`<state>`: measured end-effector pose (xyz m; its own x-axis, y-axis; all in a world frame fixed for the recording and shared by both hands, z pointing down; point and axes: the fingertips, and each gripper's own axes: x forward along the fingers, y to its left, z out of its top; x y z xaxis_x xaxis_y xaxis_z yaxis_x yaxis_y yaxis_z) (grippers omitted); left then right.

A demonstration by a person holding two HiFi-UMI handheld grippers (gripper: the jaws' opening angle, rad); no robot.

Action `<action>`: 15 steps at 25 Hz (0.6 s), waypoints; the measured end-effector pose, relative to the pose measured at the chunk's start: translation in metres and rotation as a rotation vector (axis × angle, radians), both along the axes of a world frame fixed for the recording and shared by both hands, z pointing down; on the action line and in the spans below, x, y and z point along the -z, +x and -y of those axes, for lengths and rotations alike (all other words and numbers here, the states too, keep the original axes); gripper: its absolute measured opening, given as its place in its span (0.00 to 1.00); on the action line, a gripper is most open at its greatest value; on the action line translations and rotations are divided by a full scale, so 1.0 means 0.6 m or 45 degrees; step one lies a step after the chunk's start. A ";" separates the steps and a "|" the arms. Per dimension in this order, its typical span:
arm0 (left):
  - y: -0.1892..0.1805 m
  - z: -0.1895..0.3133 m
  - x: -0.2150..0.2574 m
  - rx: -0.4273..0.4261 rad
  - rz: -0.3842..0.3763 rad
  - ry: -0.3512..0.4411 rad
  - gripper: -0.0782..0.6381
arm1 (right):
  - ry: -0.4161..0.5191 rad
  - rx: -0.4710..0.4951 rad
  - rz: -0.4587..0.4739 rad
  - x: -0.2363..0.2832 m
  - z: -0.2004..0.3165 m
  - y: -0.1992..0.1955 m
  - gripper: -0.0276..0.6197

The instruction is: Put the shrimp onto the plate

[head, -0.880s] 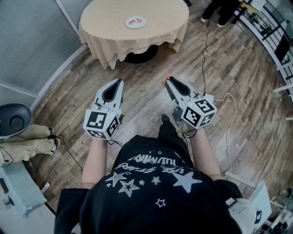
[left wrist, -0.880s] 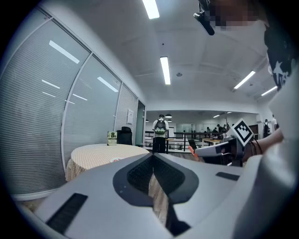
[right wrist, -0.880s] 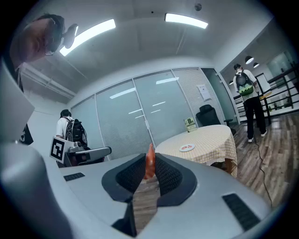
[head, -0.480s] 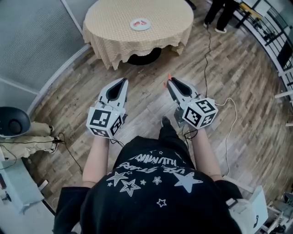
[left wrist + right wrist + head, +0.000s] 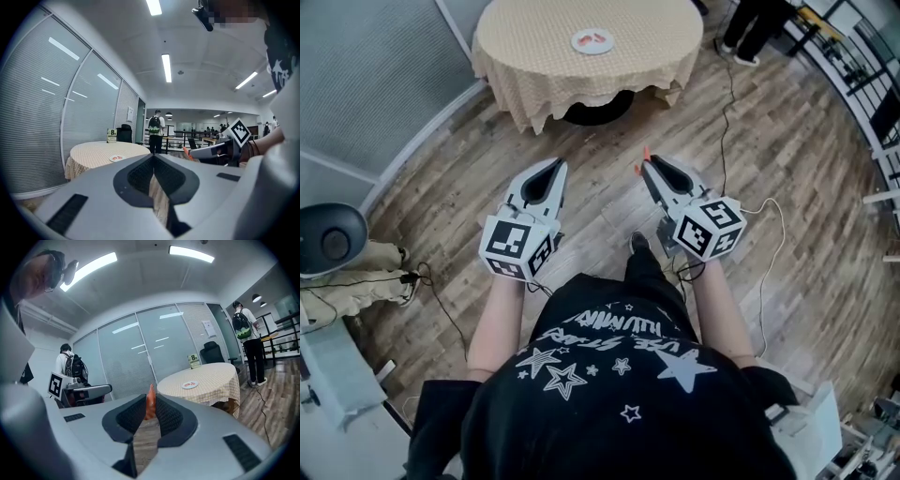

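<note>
Very little has moved over the last second. The left gripper (image 5: pixel 553 166), out at eleven o'clock from the person's chest, rides at much the same height as before. Its jaws are pressed together with nothing between them. In its own view only the wood-plank floor (image 5: pixel 581 211) shows through the slit behind the tips.

Up at twelve o'clock, the round table under a beige checked cloth (image 5: pixel 647 42) has drifted slightly to the right and toward the top of the head view. The person seems to have turned or stepped a touch, yet the table is still well apart from both grippers. The round white plate (image 5: pixel 578 41) sits a little to the nine o'clock side of the tabletop's middle. Something orange-red already lies on it, too small to name.

The right gripper (image 5: pixel 648 167), at one o'clock, has kept its pose as well. Its jaws are clamped on the small orange shrimp (image 5: pixel 150 405), which stands upright between the pads. Its tip pokes out past them, toward the table.

As I read it, the pick-up is done and the grip has not slipped during the carry. What is left is to close the gap to the table, bring the right gripper over the plate and let go. The shrimp is thin and held near the tips, so a jolt on the way might twist it loose.
</note>
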<state>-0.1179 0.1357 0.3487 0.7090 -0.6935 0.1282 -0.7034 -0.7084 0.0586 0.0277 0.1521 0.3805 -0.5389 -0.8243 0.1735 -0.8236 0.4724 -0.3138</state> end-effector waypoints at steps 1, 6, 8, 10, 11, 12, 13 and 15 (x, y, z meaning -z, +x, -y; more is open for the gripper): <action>-0.002 -0.002 -0.002 0.000 0.001 -0.003 0.12 | 0.004 0.003 0.001 0.000 -0.002 -0.003 0.15; -0.014 -0.005 0.000 0.012 -0.003 0.005 0.12 | 0.042 -0.037 0.021 0.012 -0.003 0.017 0.15; -0.019 -0.009 -0.002 0.010 -0.007 0.001 0.12 | 0.041 -0.070 0.025 0.014 -0.006 0.032 0.15; -0.024 -0.008 -0.007 0.009 -0.004 -0.005 0.12 | 0.033 -0.095 0.029 0.012 -0.008 0.040 0.15; -0.026 -0.006 -0.010 0.010 -0.004 -0.012 0.12 | 0.025 -0.104 0.035 0.009 -0.008 0.043 0.15; -0.027 -0.004 -0.014 0.013 -0.004 -0.022 0.12 | 0.015 -0.112 0.044 0.006 -0.007 0.046 0.15; -0.028 0.000 -0.019 0.016 -0.004 -0.034 0.12 | 0.005 -0.118 0.052 0.002 -0.005 0.048 0.15; -0.026 0.008 -0.025 0.020 0.001 -0.048 0.12 | -0.009 -0.127 0.058 -0.004 0.004 0.056 0.15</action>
<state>-0.1332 0.1308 0.3635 0.6979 -0.6993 0.1547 -0.7145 -0.6945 0.0844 0.0616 0.1498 0.3831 -0.4614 -0.8733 0.1565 -0.8513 0.3861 -0.3552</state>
